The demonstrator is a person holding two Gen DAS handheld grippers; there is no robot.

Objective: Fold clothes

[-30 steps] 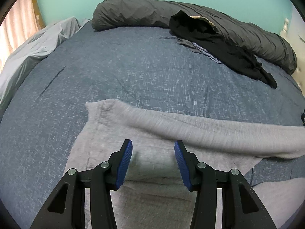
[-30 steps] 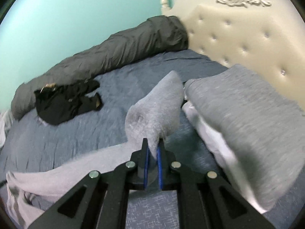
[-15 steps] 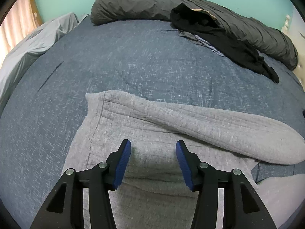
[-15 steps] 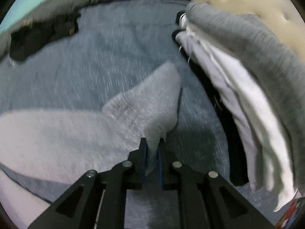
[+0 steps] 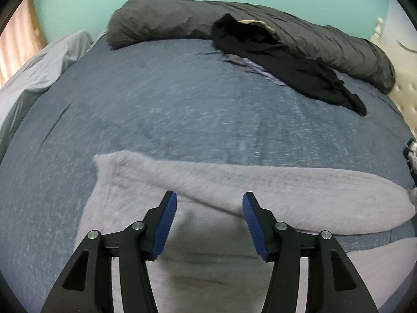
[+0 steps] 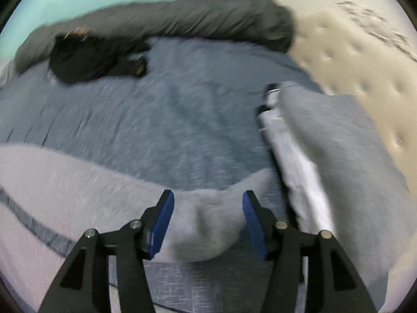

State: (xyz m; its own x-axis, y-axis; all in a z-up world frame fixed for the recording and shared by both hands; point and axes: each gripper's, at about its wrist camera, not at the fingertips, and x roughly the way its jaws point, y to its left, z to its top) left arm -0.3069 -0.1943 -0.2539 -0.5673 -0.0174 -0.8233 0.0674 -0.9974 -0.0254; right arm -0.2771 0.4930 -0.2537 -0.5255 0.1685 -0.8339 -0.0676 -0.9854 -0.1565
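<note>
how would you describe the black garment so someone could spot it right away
On the blue bed, look to the far edge where the long dark grey rolled duvet lies. The black garment is crumpled against it, the only black, unfolded piece there.

No text, label, brand, number or sign can be read in either view. The fabrics on the bed carry no legible print, and the motion blur in the right wrist view hides any fine detail.
</note>
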